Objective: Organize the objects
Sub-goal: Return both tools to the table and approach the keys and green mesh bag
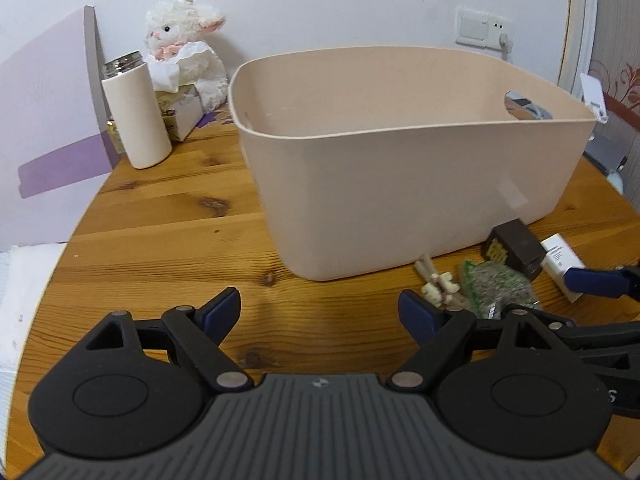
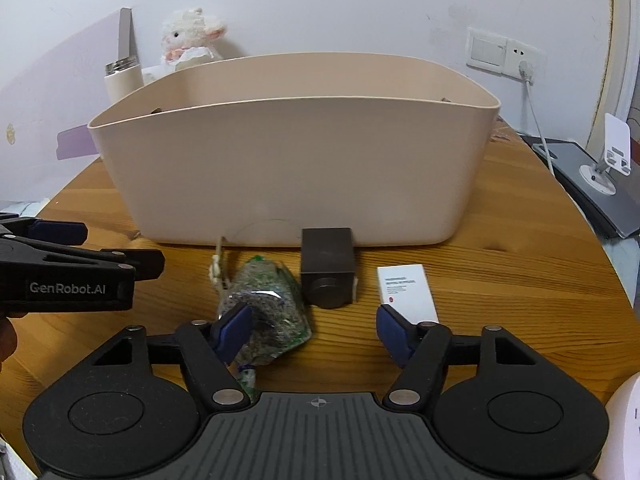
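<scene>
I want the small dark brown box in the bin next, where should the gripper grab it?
Grip the dark box across its flat left and right sides, coming from above: the beige bin blocks its back, and the right gripper looks wide enough.

a storage bin [image 2: 296, 148] is set on the wooden table [image 2: 500, 280]. before its front wall, three things are laid in a row: a clear packet [image 2: 268, 312] at left, a small box [image 2: 328, 268] in the middle, a flat carton [image 2: 406, 292] at right. a tumbler [image 1: 136, 116], a tissue box [image 1: 182, 110] and a plush lamb [image 1: 184, 40] are placed left of the bin, towards the wall.
</scene>
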A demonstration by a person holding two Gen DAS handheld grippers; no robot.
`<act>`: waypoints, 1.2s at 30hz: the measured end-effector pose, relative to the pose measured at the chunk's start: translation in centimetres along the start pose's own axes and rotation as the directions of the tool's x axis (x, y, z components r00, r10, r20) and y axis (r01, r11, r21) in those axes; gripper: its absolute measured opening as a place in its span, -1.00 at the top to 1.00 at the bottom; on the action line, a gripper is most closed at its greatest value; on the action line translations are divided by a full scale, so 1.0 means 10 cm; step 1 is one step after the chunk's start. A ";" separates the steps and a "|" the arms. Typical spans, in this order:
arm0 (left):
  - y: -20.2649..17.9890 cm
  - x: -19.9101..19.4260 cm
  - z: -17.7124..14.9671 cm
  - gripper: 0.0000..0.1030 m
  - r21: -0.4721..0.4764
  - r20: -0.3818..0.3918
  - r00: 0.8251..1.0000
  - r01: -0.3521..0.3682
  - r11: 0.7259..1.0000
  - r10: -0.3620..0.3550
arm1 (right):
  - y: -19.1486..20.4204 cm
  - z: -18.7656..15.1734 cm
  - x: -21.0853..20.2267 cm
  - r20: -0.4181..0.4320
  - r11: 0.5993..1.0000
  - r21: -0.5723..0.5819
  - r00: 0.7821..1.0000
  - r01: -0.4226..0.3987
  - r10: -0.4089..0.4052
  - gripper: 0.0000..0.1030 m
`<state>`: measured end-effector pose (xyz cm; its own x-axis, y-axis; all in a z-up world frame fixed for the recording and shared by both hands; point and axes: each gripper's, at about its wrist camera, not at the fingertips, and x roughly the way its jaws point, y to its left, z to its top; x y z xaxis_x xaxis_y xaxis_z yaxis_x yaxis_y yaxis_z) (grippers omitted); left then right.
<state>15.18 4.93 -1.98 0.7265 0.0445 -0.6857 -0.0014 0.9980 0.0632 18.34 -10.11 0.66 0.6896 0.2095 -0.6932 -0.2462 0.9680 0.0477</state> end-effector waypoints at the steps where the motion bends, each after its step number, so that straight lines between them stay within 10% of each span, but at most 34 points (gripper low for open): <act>1: -0.01 0.00 0.01 -0.69 -0.007 0.001 1.000 0.011 1.000 -0.011 | -0.02 0.00 0.01 -0.005 1.000 0.002 1.000 -0.001 0.001 -0.20; 36: -0.13 0.27 0.05 -0.71 -0.114 -0.034 0.999 0.014 0.993 -0.018 | -0.01 0.02 0.04 -0.029 0.993 0.041 0.993 -0.115 0.116 0.01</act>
<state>17.46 3.78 -3.53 0.7025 0.0280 -0.7112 -0.0694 0.9972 -0.0294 18.77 -10.08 0.54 0.6366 0.3166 -0.7032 -0.2958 0.9424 0.1565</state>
